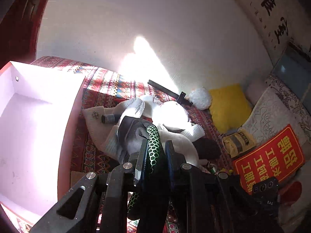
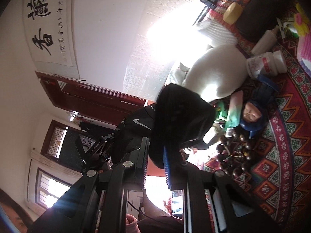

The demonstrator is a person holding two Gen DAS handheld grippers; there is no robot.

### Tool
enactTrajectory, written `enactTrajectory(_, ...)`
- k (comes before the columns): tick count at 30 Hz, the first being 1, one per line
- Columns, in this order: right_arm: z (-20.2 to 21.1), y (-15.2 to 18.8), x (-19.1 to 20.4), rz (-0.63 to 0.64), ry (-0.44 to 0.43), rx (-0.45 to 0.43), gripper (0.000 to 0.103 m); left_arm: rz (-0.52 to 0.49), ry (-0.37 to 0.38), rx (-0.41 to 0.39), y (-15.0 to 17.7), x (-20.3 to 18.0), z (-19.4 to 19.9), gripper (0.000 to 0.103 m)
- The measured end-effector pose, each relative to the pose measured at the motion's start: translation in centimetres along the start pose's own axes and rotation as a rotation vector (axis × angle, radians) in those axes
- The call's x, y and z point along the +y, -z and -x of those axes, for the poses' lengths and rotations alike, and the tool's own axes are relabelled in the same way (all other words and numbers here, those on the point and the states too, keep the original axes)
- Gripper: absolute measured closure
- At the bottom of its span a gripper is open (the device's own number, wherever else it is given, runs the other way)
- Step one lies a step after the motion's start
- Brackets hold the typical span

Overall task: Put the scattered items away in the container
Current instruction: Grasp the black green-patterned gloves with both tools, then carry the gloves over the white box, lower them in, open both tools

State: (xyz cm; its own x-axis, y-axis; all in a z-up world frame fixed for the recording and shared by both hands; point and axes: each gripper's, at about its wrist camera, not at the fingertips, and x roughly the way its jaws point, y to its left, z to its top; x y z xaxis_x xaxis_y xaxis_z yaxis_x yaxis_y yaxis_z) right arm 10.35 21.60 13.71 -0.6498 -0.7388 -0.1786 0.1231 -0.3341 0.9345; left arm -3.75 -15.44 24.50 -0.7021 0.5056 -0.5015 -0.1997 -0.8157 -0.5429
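- Container [image 1: 35, 124], a big white box, sits to the left of my left jaws [image 1: 155, 147], apart from them.
- White plush toy [image 1: 173, 114] lies just ahead of those jaws on the patterned cloth [image 1: 108, 85].
- Black garment [image 2: 182, 120] is clamped in my right jaws [image 2: 155, 151].
- Black-and-green honeycomb strap [image 1: 154, 145] is pinched in my left jaws.

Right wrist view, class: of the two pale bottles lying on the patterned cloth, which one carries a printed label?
The squat white plastic bottle with the wide white cap; the slimmer cream bottle beyond it looks plain.
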Motion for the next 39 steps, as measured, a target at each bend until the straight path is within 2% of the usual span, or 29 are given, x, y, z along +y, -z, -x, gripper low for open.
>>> enactTrajectory(4,-0.4,0.9,4.5,0.085,-0.058,-0.002,0.09,0.012,0.045,-0.102,-1.2,-0.3,5.1,0.09)
enactTrajectory(6,-1.3,1.4,7.3,0.161,-0.041,0.005,0.09,0.008,0.035,-0.148,-1.7,0.0,7.5,0.09)
enactTrajectory(8,-3.0,1.4,9.5,0.235,0.024,0.025,0.09,0.001,-0.001,-0.188,-2.1,1.0,9.3,0.09)
enactTrajectory(10,-3.9,1.6,10.2,0.294,0.161,0.015,0.088,0.007,-0.079,-0.219,-2.4,2.6,10.8,0.09)
enactTrajectory(11,-4.5,1.4,9.6,0.311,0.233,0.016,0.082,0.02,-0.131,-0.221,-2.6,4.2,10.6,0.09)
enactTrajectory(12,-5.1,1.3,8.6,0.327,0.316,0.021,0.06,0.041,-0.179,-0.223,-2.8,5.7,10.5,0.09)
enactTrajectory(13,-5.6,1.1,7.0,0.315,0.423,0.014,0.021,0.067,-0.225,-0.219,-2.9,7.4,10.1,0.09)
enactTrajectory(14,-6.0,0.9,5.1,0.267,0.527,-0.002,0.008,0.096,-0.262,-0.215,-3.1,9.1,9.8,0.09)
enactTrajectory(15,-6.2,0.6,3.1,0.195,0.588,-0.01,0.005,0.125,-0.292,-0.213,-3.2,10.6,9.7,0.09)
enactTrajectory(17,-6.4,-0.1,-0.5,0.036,0.582,0.031,0.006,0.177,-0.343,-0.224,-3.5,13.1,10.0,0.09)
enactTrajectory(19,-5.7,-0.3,-2.8,-0.098,0.538,0.018,0.007,0.213,-0.394,-0.238,-3.6,15.3,10.0,0.09)
enactTrajectory(22,-5.0,-0.4,-4.2,-0.167,0.512,-0.011,0.007,0.266,-0.458,-0.223,-3.5,17.7,9.1,0.085)
enactTrajectory(23,-5.1,-0.6,-4.5,-0.183,0.506,-0.017,0.007,0.277,-0.474,-0.214,-3.4,18.2,8.7,0.072)
enactTrajectory(24,-5.3,-0.9,-4.7,-0.192,0.499,-0.02,0.007,0.287,-0.495,-0.206,-3.3,18.4,8.3,0.048)
enactTrajectory(26,-5.9,-1.5,-4.8,-0.19,0.506,-0.019,0.007,0.278,-0.517,-0.221,-3.1,17.9,8.0,0.028)
enactTrajectory(28,-6.5,-1.9,-5.2,-0.212,0.528,-0.008,0.007,0.229,-0.528,-0.247,-3.0,16.7,7.9,0.027)
enactTrajectory(30,-7.0,-2.1,-6.2,-0.264,0.537,-0.005,0.008,0.182,-0.547,-0.265,-2.8,15.7,7.8,0.019)
enactTrajectory(32,-7.2,-2.0,-7.1,-0.281,0.583,-0.01,0.026,0.159,-0.56,-0.267,-2.6,15.2,7.4,0.019)
enactTrajectory(33,-7.2,-2.1,-6.9,-0.248,0.608,-0.005,0.056,0.159,-0.558,-0.261,-2.5,15.6,7.4,0.019)
enactTrajectory(34,-7.2,-2.2,-6.8,-0.219,0.615,0.003,0.075,0.163,-0.553,-0.254,-2.3,15.9,7.2,0.019)
enactTrajectory(35,-6.9,-2.2,-6.8,-0.218,0.588,0.001,0.077,0.168,-0.548,-0.247,-2.2,16.0,7.1,0.019)
enactTrajectory(36,-6.5,-2.1,-6.6,-0.223,0.566,-0.005,0.083,0.171,-0.549,-0.243,-2.3,16.2,7.0,0.019)
enactTrajectory(39,-5.0,-1.8,-3.9,-0.157,0.462,-0.033,0.087,0.168,-0.569,-0.249,-2.2,16.2,7.4,0.019)
